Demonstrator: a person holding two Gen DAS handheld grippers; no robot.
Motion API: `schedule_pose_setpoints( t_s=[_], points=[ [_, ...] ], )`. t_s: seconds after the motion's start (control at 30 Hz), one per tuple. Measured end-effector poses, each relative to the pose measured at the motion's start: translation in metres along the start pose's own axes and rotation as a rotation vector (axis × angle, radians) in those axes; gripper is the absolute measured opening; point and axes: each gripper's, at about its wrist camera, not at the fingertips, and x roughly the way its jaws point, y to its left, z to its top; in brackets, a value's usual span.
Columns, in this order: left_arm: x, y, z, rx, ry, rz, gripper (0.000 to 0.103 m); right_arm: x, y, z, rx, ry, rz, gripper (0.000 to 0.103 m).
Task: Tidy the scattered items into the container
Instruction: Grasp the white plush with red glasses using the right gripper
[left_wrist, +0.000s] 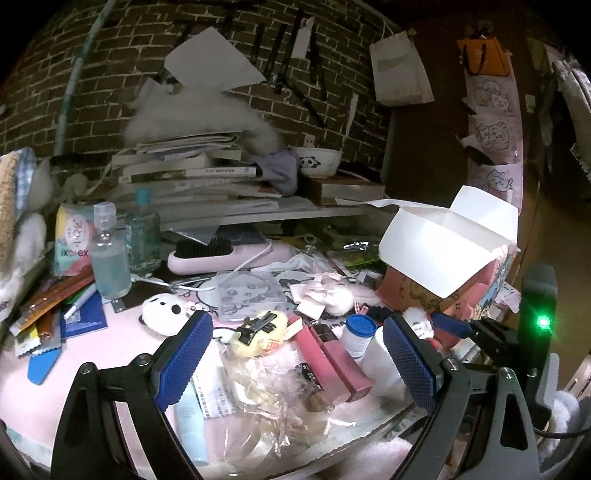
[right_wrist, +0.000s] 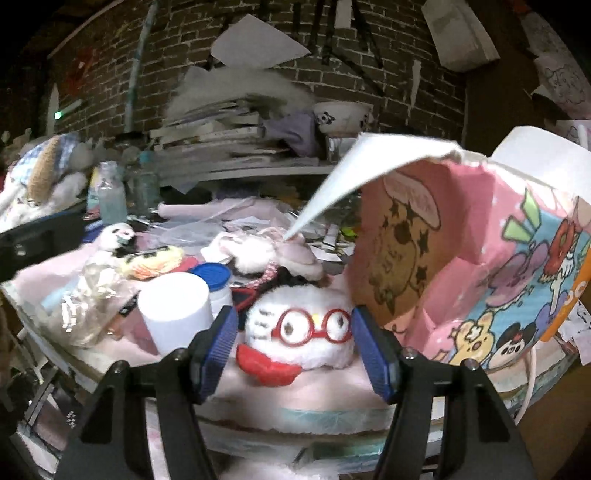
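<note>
Between the right gripper pads sits one white plush owl.

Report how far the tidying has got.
Done: nothing visibly; the pink cartoon box stands open, its inside hidden. In hand: the right gripper is open around the white plush with red glasses, not yet clamped. Left: the left gripper is open over pink tubes, a blue-capped bottle and crinkled plastic wrap.
</note>
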Motion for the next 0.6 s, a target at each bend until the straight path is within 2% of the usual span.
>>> schedule_pose_setpoints(
  t_s=[0.3,0.33,0.37,0.6],
  points=[
    [0.009,-0.001,-0.003,0.004,0.015,-0.016,0.092,0.013,0.006,-0.003,-0.029,-0.017,-0.074,0.061],
    [0.009,-0.001,-0.003,0.003,0.014,-0.018,0.092,0.014,0.007,-0.004,-0.030,-0.019,-0.080,0.057],
    [0.009,-0.001,-0.003,0.002,0.014,-0.018,0.092,0.014,0.006,-0.005,-0.028,-0.021,-0.088,0.046],
    [0.007,-0.001,-0.003,0.001,0.012,-0.016,0.092,0.007,0.005,-0.011,-0.044,-0.055,-0.117,0.035]
  ],
)
